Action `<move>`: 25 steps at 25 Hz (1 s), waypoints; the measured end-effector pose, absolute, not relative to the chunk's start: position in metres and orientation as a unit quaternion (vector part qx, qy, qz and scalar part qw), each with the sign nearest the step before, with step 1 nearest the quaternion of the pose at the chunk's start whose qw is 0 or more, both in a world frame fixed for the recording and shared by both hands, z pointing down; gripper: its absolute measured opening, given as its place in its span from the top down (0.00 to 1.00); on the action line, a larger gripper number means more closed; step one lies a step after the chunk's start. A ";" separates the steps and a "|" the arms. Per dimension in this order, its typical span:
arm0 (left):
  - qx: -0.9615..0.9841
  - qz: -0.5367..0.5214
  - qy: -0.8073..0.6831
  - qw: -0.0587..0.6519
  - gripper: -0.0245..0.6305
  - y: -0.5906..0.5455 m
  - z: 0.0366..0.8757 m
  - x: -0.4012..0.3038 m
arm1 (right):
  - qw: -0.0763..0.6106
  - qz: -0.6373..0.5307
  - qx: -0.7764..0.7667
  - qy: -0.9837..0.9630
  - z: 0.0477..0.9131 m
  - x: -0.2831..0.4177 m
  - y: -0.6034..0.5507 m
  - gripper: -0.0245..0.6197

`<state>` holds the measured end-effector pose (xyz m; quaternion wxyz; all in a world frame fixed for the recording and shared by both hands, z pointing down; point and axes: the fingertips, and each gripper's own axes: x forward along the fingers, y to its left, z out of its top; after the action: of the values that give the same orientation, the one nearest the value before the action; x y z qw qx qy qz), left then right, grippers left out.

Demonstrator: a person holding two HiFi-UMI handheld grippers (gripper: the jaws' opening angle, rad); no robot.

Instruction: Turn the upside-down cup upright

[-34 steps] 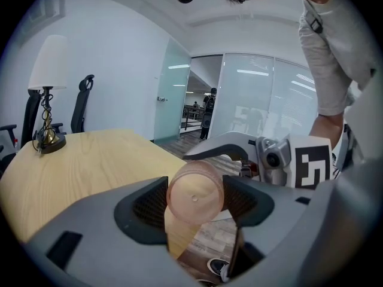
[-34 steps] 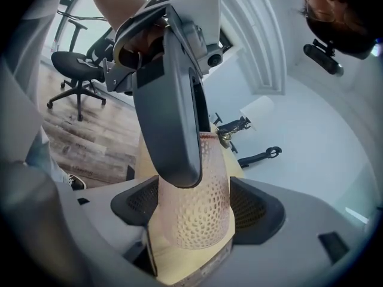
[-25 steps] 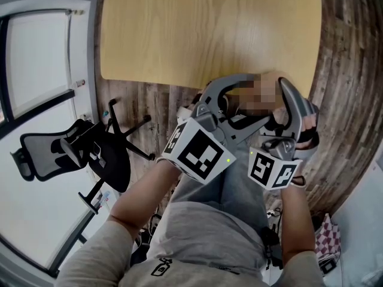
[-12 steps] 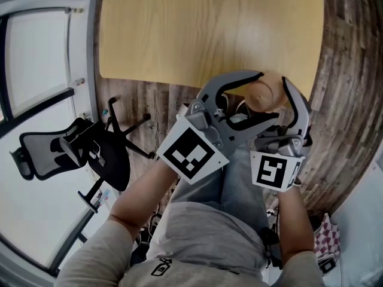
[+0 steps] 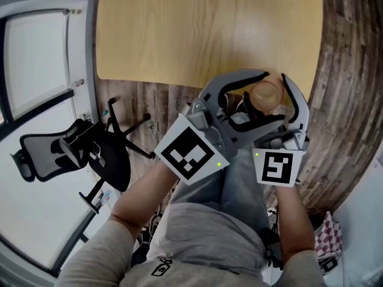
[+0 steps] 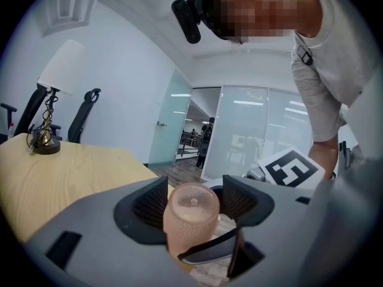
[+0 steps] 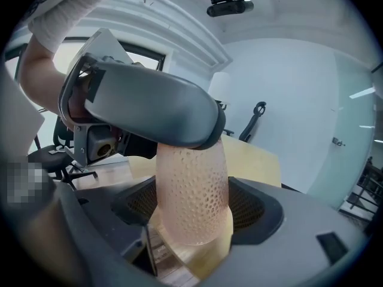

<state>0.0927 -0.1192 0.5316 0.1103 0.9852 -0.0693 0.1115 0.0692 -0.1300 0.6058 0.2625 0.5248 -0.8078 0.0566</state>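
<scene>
The right tool (image 7: pixel 194 207) is pinching the dimpled pink cup (image 7: pixel 192 178) at mid-body, with both pads against its sides. The left tool (image 6: pixel 192 197) is spread, its jaws flanking the cup's closed end. In the head view, the cup hangs right of centre, over the near edge of the counter (image 5: pixel 197 28).

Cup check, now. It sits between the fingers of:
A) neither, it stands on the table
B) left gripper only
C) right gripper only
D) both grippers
D: the cup shows between the left gripper's fingers in the left gripper view, and between the right gripper's fingers in the right gripper view.
</scene>
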 end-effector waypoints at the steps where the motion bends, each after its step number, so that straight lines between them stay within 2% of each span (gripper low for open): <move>1: 0.985 0.111 -0.069 0.111 0.52 -0.119 0.532 0.094 | 0.258 0.061 0.526 -0.808 0.607 0.069 -0.131 0.43; 25: 0.988 0.093 -0.047 0.112 0.53 -0.116 0.534 0.118 | 0.178 0.148 0.541 -0.809 0.621 0.078 -0.145 0.43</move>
<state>0.1180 -0.1155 0.5339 0.1124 0.9882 -0.0466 0.0930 0.0778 -0.1447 0.6208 0.1782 0.5407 -0.8087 0.1480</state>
